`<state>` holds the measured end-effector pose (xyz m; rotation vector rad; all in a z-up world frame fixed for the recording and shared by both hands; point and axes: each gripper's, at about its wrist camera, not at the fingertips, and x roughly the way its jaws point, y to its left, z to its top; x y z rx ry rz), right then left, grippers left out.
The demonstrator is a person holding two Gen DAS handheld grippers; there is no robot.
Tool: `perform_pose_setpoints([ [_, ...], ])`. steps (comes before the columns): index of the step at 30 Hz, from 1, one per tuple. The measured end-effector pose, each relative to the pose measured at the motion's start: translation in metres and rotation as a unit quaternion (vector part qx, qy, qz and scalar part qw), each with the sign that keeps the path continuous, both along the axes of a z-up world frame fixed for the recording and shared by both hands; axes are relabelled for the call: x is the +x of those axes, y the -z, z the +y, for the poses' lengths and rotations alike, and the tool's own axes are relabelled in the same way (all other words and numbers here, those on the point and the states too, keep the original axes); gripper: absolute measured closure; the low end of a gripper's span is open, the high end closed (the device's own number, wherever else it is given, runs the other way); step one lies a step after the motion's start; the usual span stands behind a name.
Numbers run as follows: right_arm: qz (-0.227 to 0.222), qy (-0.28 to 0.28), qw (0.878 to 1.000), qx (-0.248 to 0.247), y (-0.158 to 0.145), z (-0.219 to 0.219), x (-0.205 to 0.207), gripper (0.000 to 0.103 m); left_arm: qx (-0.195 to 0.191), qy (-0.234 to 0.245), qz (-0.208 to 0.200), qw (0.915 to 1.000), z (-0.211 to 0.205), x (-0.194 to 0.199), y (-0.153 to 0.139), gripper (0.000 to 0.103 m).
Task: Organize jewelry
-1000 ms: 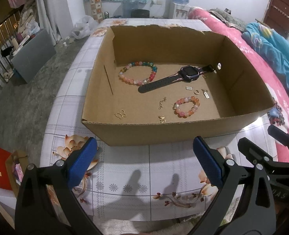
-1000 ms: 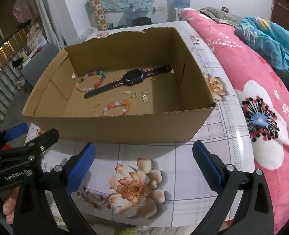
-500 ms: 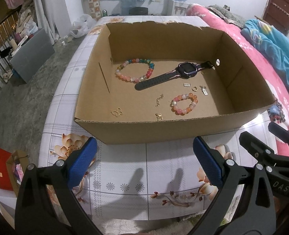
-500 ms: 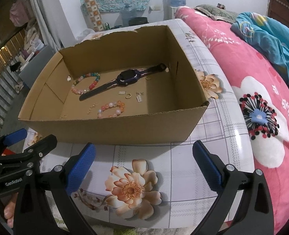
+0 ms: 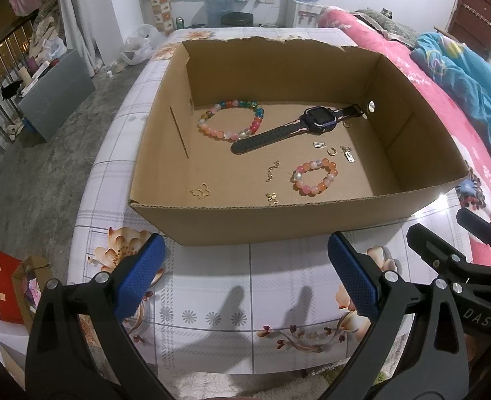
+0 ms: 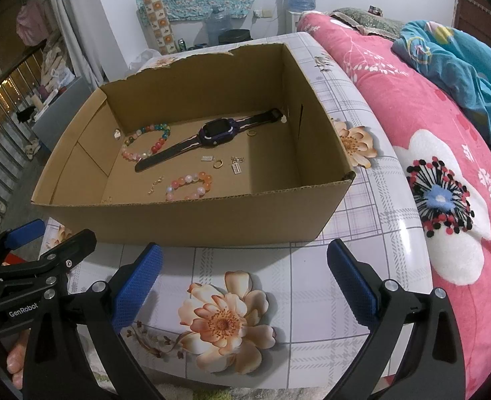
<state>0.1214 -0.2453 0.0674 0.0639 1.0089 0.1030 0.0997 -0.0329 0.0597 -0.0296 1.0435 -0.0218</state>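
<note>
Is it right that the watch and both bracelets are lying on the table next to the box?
Not quite. The watch and both bracelets lie inside the box, not on the table beside it. The left wrist view shows this.

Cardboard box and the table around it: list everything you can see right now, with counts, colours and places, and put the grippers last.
Cardboard box: one, brown, open-topped, on the table.
Table: one, white floral covering, under the box.
Smartwatch: one, black strap with purple case, lying flat at the box's back right.
Large bead bracelet: one, multicoloured, back left of the box floor.
Small bead bracelet: one, pink and orange, front right of the floor.
Gold butterfly charms: two, near the front wall.
Gold chain piece: one, left of the small bracelet.
Gold ring: one, below the watch.
Silver tags: two, either side of the ring.
Bed: pink floral cover, right of the table.
Left gripper: blue pads, open, empty, before the box.
Right gripper: blue pads, open, empty, before the box.
</note>
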Motion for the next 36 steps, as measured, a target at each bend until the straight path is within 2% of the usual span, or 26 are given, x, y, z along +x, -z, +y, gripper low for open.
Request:
perform_pose_setpoints([
  [36,0.002,0.001,1.0,0.006,0.0022,-0.0017,-0.0005,0.007,0.008,-0.002,-0.002,1.0,0.004,-0.0003,-0.003,0.008],
])
